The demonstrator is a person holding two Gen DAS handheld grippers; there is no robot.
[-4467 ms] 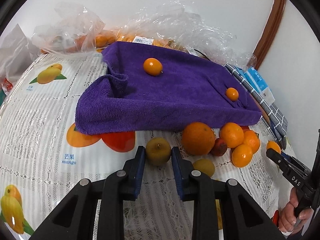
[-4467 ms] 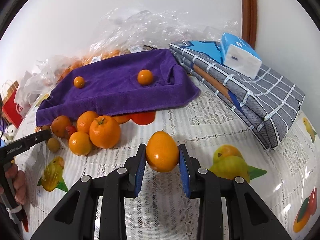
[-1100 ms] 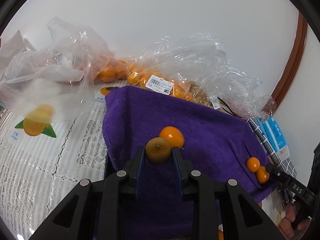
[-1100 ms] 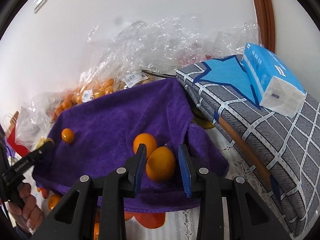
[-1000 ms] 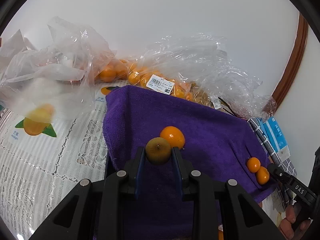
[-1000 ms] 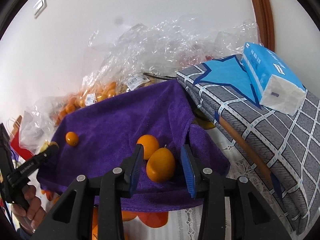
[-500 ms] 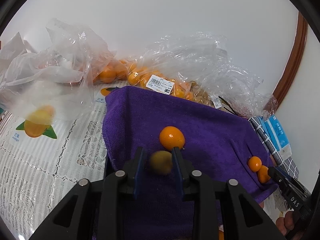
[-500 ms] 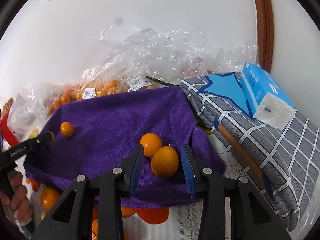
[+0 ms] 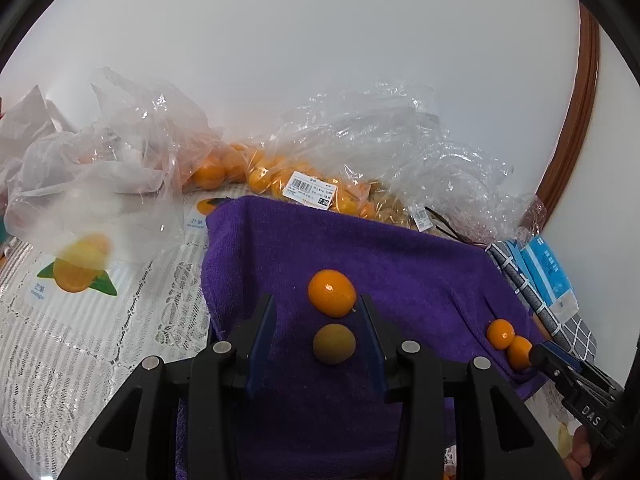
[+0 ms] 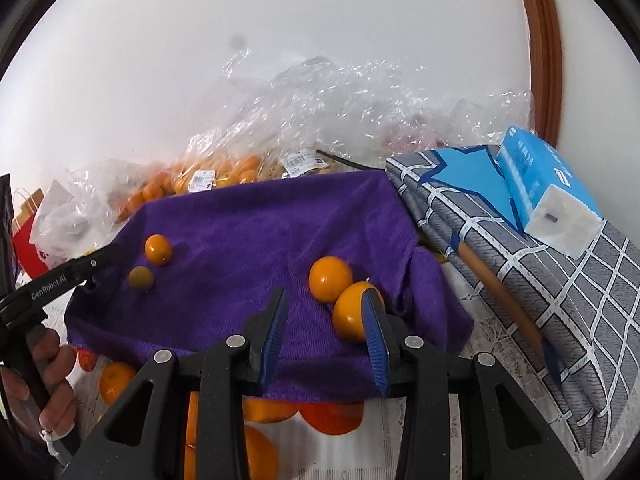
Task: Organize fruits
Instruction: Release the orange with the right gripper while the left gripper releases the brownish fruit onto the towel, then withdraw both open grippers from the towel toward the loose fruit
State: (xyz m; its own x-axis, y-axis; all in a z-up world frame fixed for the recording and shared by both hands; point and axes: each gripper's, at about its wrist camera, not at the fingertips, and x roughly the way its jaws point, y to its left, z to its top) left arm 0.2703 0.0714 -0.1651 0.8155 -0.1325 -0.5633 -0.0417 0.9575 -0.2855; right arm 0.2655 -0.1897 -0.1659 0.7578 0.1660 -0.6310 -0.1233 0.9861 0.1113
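A purple towel (image 9: 400,264) (image 10: 248,224) lies draped over a raised block on the table. In the left wrist view my left gripper (image 9: 317,302) has its jaws opening. A greenish-brown fruit (image 9: 334,343) (image 10: 141,277) rests on the towel between the fingers, clear of both pads. An orange (image 9: 332,293) (image 10: 158,249) sits just beyond it. My right gripper (image 10: 326,295) is open. A larger orange (image 10: 349,318) lies on the towel against its right finger, touching another orange (image 10: 330,278). Each gripper shows in the other's view: left gripper (image 10: 80,270), right gripper (image 9: 560,372).
Clear plastic bags (image 9: 360,160) (image 10: 304,120) holding several small oranges stand behind the towel by the wall. A folded grey checked cloth (image 10: 560,288) with a blue tissue pack (image 10: 540,196) lies to the right. More oranges (image 10: 114,376) sit on the lace tablecloth (image 9: 100,340) below the towel's front edge.
My left jaws have spread and the greenish-brown fruit has dropped from them onto the towel. My right jaws have let go of the orange, which now lies off-centre by the right finger.
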